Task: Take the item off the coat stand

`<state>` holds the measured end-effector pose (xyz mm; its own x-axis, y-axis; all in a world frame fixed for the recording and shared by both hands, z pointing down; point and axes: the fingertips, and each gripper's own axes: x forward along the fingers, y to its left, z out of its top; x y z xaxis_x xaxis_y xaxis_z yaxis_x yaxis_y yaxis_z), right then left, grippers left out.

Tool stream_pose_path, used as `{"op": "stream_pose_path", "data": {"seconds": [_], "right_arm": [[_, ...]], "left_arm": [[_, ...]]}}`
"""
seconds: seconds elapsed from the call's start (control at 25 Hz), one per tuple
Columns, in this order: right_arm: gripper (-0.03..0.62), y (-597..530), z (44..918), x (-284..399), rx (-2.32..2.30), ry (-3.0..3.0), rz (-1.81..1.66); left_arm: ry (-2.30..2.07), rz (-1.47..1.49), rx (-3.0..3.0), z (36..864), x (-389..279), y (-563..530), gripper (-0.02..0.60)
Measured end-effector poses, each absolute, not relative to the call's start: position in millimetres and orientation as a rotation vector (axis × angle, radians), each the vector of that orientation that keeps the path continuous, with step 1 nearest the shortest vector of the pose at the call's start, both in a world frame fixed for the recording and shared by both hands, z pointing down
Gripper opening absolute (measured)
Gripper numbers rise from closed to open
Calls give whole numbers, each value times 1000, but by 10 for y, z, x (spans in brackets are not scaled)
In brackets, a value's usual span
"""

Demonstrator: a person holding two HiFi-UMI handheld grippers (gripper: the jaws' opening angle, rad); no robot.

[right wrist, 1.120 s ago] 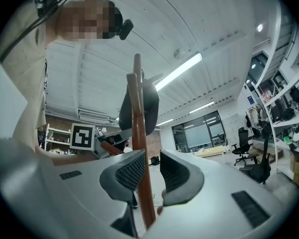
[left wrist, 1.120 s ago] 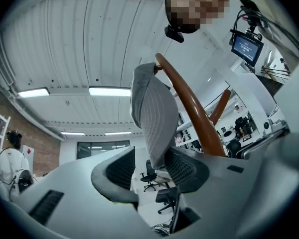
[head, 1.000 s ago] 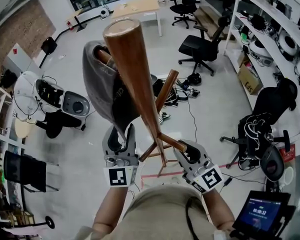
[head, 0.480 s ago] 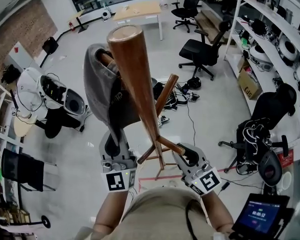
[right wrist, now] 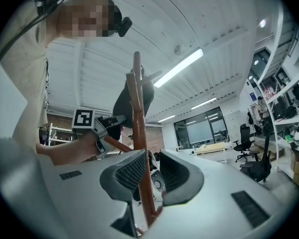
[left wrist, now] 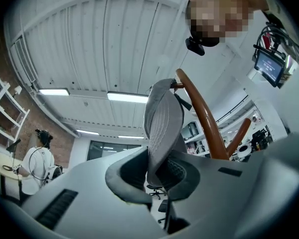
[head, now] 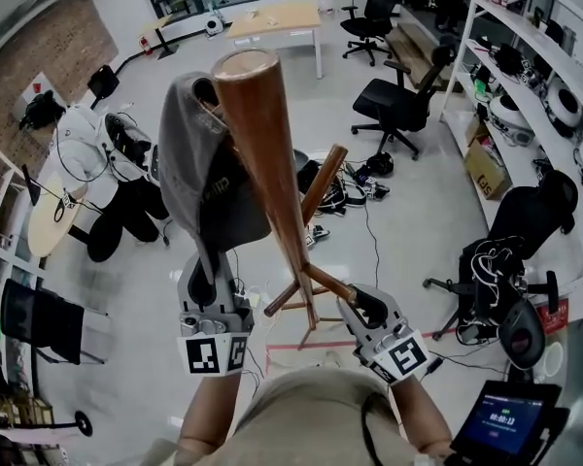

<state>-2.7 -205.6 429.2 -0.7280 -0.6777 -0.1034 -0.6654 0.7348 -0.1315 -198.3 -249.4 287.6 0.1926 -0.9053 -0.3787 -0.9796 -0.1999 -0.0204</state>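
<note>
A grey cap (head: 199, 163) hangs on an upper peg of the brown wooden coat stand (head: 262, 153). My left gripper (head: 206, 280) is under the cap, and its jaws are closing with the cap's lower edge (left wrist: 162, 123) pinched between the pads. In the left gripper view the stand (left wrist: 204, 118) curves up behind the cap. My right gripper (head: 362, 302) is lower on the right, with a lower peg (right wrist: 145, 193) between its jaws. That peg rests against the left pad, and a small gap shows on the other side. From the right gripper view the cap (right wrist: 132, 101) is seen above.
Black office chairs (head: 398, 90) and a wooden desk (head: 272, 22) stand on the floor beyond the stand. A person in white (head: 87, 153) is at the left. Shelves (head: 554, 76) line the right wall. A tablet (head: 500, 420) shows at bottom right, and cables (head: 350, 187) lie by the stand's base.
My left gripper has gone from wide open under the cap to closed on its lower edge, shifting slightly left. The right gripper has stayed at the lower peg.
</note>
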Motion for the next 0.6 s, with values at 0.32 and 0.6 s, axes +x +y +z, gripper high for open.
{"op": "stream_pose_path", "data": {"seconds": [0.32, 0.6], "right_arm": [[71, -2054, 4320, 10, -1063, 2800, -143], [71, -2039, 4324, 17, -1058, 2824, -170]], "left_arm": [[1804, 409, -2191, 2723, -1981, -2461, 38], [1838, 414, -2174, 2660, -2071, -2485, 38]]}}
